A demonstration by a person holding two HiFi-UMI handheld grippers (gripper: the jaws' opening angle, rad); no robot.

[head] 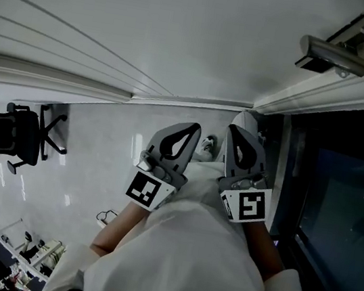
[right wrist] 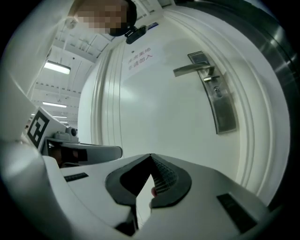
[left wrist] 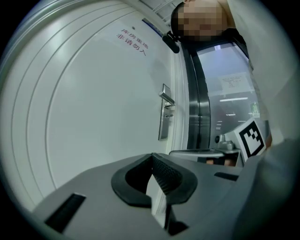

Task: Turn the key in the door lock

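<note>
A white door (right wrist: 154, 108) stands ahead of both grippers. Its steel lock plate (right wrist: 220, 105) carries a lever handle (right wrist: 192, 69) and a small keyhole part (right wrist: 216, 91); I cannot make out a key there. The left gripper view shows the same lock plate (left wrist: 164, 122) further off, right of centre. My right gripper (right wrist: 151, 155) is shut, well short of the lock, and only a tiny reddish spot shows in its hollow. My left gripper (left wrist: 152, 154) is shut too, with nothing held. In the head view the left gripper (head: 193, 129) and the right gripper (head: 234, 129) sit side by side, close to my body.
A dark glass panel (head: 338, 200) flanks the door on the right. A door closer (head: 336, 56) is mounted above. A black office chair (head: 12, 135) stands on the pale floor at the left. A paper sign (right wrist: 139, 57) with red print is stuck on the door.
</note>
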